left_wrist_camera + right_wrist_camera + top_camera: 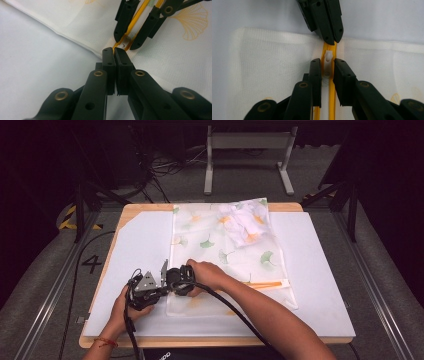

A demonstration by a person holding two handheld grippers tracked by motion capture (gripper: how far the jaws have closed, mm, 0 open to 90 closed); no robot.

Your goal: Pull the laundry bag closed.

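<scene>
One mesh bag (227, 251) flat on the bench (140, 245), one orange zipper (332, 97), one white slider (327, 62). Left tool (115, 51) pinching the zipper end; right tool (327, 65) slightly spread around the slider. Floor marked "4" (91, 263).

On the table (320, 270) we see the bag (225, 255) lying at centre, clothes (245, 225) inside it toward one o'clock. Our grippers meet at its seven o'clock corner: left gripper (162, 275) at the edge, right gripper (176, 281) just beside, straddling the zipper (332, 97).
</scene>
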